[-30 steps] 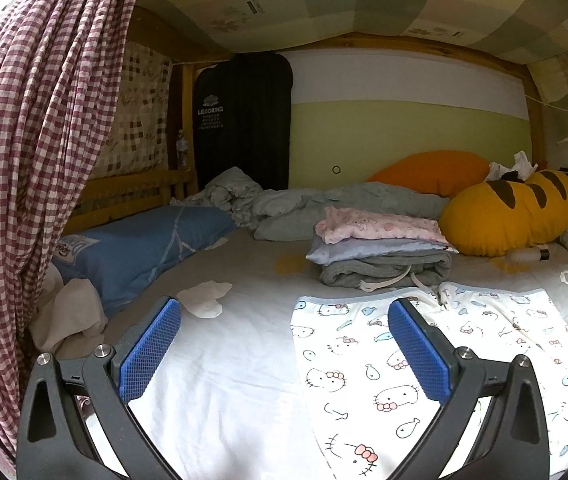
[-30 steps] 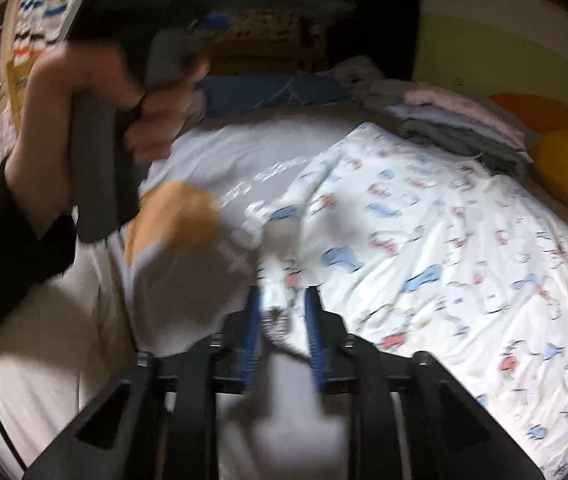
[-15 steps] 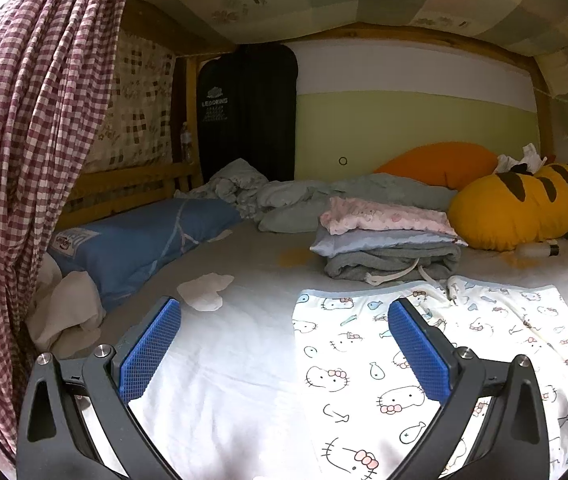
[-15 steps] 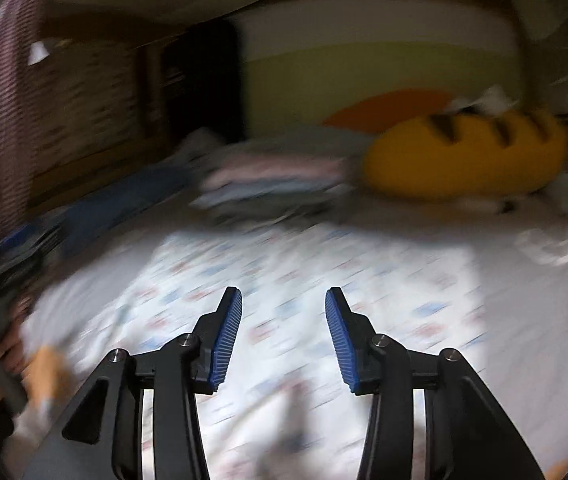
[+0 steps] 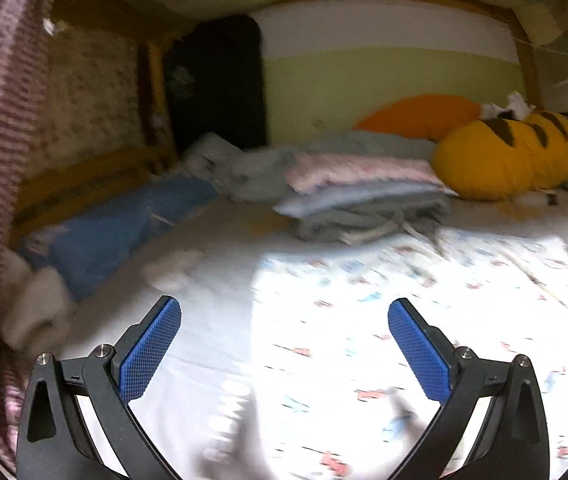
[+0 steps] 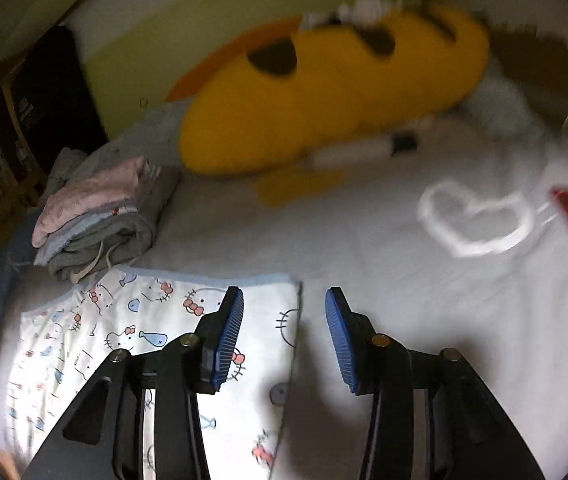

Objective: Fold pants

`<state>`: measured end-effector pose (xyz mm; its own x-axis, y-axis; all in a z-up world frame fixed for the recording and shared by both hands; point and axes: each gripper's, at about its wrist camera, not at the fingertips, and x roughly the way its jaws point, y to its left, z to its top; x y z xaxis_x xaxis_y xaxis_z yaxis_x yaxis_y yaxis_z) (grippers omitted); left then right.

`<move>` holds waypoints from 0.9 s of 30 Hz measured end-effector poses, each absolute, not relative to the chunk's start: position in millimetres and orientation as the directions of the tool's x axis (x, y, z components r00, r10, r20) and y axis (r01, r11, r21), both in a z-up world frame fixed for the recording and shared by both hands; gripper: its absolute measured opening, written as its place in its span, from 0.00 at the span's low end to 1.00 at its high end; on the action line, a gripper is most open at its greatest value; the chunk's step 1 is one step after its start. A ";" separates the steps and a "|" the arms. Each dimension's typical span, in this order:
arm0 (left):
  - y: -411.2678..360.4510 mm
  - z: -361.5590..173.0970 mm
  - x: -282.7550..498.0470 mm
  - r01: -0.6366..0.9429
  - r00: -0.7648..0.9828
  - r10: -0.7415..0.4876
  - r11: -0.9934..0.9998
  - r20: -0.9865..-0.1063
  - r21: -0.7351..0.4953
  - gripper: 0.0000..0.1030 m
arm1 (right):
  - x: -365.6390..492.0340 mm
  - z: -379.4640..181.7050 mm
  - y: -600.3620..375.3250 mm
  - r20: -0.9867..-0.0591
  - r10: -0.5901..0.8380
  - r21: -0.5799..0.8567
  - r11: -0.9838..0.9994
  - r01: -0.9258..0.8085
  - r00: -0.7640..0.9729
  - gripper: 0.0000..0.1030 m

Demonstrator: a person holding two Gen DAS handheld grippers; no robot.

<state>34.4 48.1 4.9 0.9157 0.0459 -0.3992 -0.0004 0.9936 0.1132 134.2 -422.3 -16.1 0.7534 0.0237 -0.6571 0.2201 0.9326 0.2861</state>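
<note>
Printed pants [image 6: 131, 320] spread flat on the white sheet [image 6: 404, 300], in front of a stack of folded clothes [image 6: 103, 216]. Right gripper [image 6: 284, 328] released after just opening, empty, poised over the pants' corner. Left gripper [image 5: 284, 344] spread wide, empty, above the pants' edge.

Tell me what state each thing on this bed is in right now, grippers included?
Cartoon-print pants: spread flat on the bed, held by neither gripper.
Left gripper: open wide, nothing between its pads.
Right gripper: open, empty, over the pants' edge; jaws have just been opening.
Stack of clothes: folded and piled.
Yellow striped pillow: lying on its side.
White cord: loose, looped on the sheet.
</note>
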 end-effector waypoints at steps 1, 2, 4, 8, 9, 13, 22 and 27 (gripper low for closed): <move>47.3 3.9 36.0 0.015 0.911 0.025 0.996 -0.412 0.093 1.00 | 140.6 -22.1 -422.8 -0.669 0.039 0.291 0.933 0.213 0.743 0.43; 46.4 2.8 36.8 0.014 0.910 0.024 0.996 -0.415 0.087 1.00 | 149.0 -28.4 -424.0 -0.680 0.049 0.291 0.934 0.208 0.731 0.43; 44.5 -0.5 38.8 -0.004 0.910 0.050 0.994 -0.412 0.111 1.00 | 162.9 -40.2 -424.9 -0.701 0.070 0.286 0.939 0.191 0.709 0.40; 47.7 -9.3 45.8 -0.013 0.890 0.061 0.994 -0.452 0.107 1.00 | 174.8 -66.2 -424.0 -0.747 0.155 0.340 0.925 0.171 0.647 0.07; 49.9 -10.4 47.9 -0.010 0.884 0.049 0.996 -0.465 0.086 1.00 | 174.0 -67.6 -427.5 -0.742 0.154 0.346 0.922 0.175 0.652 0.05; 60.5 -12.3 52.8 -0.005 0.861 0.004 1.000 -0.508 -0.001 1.00 | 163.0 -51.0 -431.6 -0.723 -0.005 0.228 0.942 0.245 0.691 0.02; 75.8 -15.0 54.4 -0.058 0.847 0.033 0.998 -0.531 -0.030 1.00 | 149.2 -43.1 -466.5 -0.717 -0.081 0.222 0.915 0.337 0.692 0.00; 75.3 -14.8 55.5 -0.051 0.843 0.017 0.997 -0.537 -0.049 1.00 | 159.0 -50.9 -445.6 -0.709 0.081 0.328 0.917 0.225 0.701 0.32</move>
<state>55.5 75.3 -14.8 0.8435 0.0166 -0.5369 -0.0510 0.9975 -0.0494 159.0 -445.6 -50.9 0.7010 0.0812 -0.7085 0.2253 0.9174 0.3281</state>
